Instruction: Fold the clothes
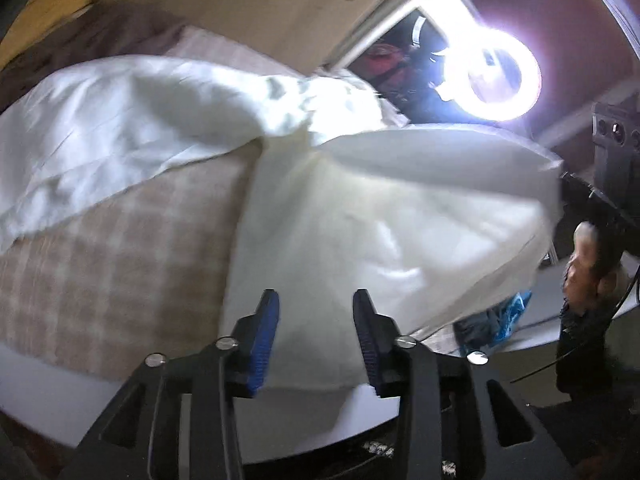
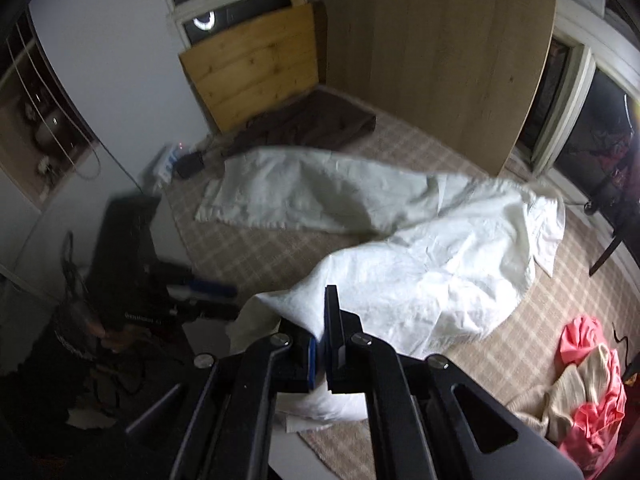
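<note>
A white garment (image 2: 420,264) lies spread over the checked bed cover (image 2: 248,252), one long part flat toward the far left and a bunched part nearer me. My right gripper (image 2: 322,320) is shut on a near edge of this garment, and the cloth shows above and below the blue pads. In the left wrist view the same white garment (image 1: 380,216) billows just beyond my left gripper (image 1: 316,320). Its blue-padded fingers (image 1: 266,320) stand apart with nothing pressed between them, and the cloth lies beneath them.
A pink garment (image 2: 596,408) and a beige one (image 2: 568,388) lie at the near right of the bed. A brown cloth (image 2: 312,124) lies at the far end by wooden boards (image 2: 256,68). A bright ring light (image 1: 494,76) glares. A hand (image 1: 582,264) shows at right.
</note>
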